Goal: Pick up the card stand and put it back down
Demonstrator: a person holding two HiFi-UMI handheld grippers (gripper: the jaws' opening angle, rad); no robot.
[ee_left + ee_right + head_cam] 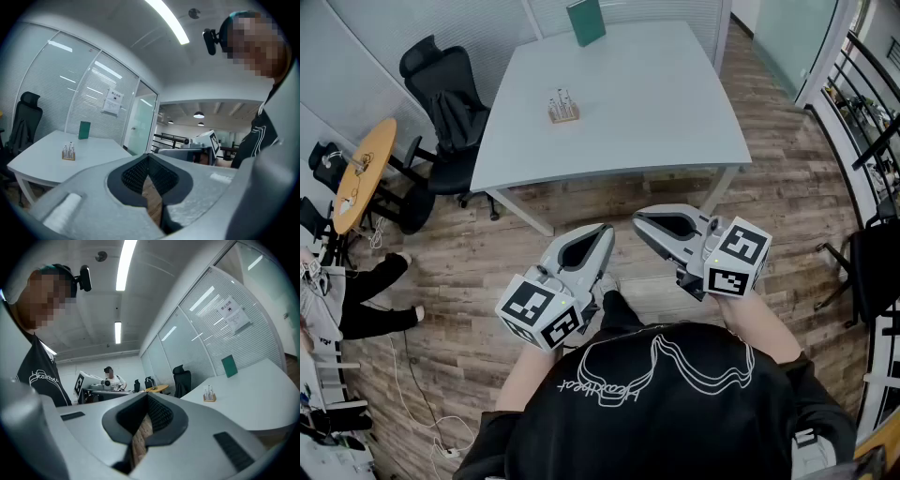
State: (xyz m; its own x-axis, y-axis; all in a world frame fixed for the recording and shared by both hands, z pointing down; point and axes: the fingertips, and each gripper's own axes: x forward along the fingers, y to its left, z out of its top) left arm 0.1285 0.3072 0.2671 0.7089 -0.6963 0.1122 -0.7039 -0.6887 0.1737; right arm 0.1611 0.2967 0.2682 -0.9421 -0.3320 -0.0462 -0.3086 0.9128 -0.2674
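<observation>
On the counter: the card stand (pixel 563 108), a small wooden block with upright clips, sits near the middle of the pale counter (pixel 675 112), untouched and well apart from both grippers.
Behind it: a green board (pixel 586 21) stands at the counter's far edge, clear of the stand.
Left gripper: the left gripper (pixel 603 231) is held low over the plank floor (pixel 609 202), short of the counter, with its fingers together and nothing between them.
Right gripper: the right gripper (pixel 639 219) hangs beside the left one, tips almost meeting it, its fingers likewise pressed together and empty.
Why so held: both tools appear parked at the person's waist, pointing roughly level toward the counter, which suggests the reach has not begun.
Stage: pick-up not yet started; whichever hand goes must first open its fingers and cross the gap.
Head view alone: shows the stretch of floor between grippers and counter, an office chair (pixel 441 89) at the counter's left corner, and a seated person's legs at the far left.
Gripper views alone: show the ribbed pads meeting at the tip, floor planks glimpsed behind them, and the stand from the side against glass partitions, with its clips rising above the block.
</observation>
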